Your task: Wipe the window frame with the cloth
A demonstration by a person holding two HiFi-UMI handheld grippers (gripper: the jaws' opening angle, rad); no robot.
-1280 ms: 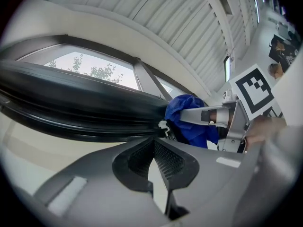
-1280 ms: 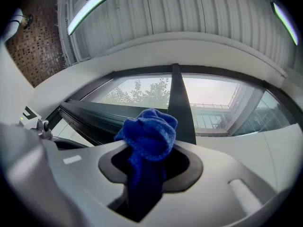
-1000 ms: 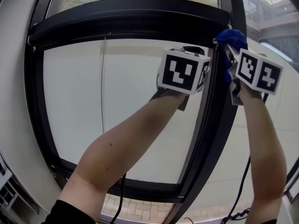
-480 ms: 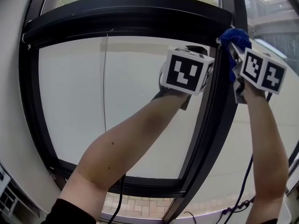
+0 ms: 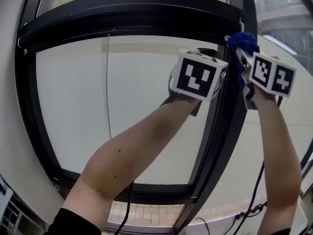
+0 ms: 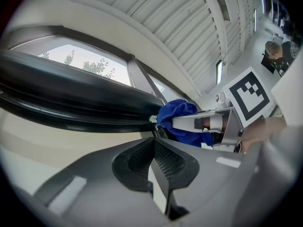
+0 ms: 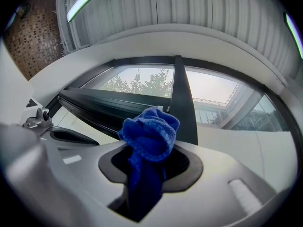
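- The right claw point(image 7: 151, 162) is clamped on a blue cloth point(image 7: 150, 129), with a bunched wad poking past its tips.
- The cloth sits high up, at the top corner of the black frame point(image 5: 222, 131), against the upright bar.
- The left claw point(image 6: 158, 161) has its jaws pressed together with nothing in them, just beside that bar.
- The cloth looks soft, light and limp. Gripping its bunched middle likely suits it, leaving a pad free to rub.

Even daylight is admitted through the glass within the window frame point(image 5: 132, 13), which is rendered as a dark, almost detailless silhouette against it. The frame's bars are bowed by fisheye distortion. Black vignetting is seen at the corners of both gripper views. The cloth point(image 7: 150, 131) in front of the frame is rendered sharp and saturated.
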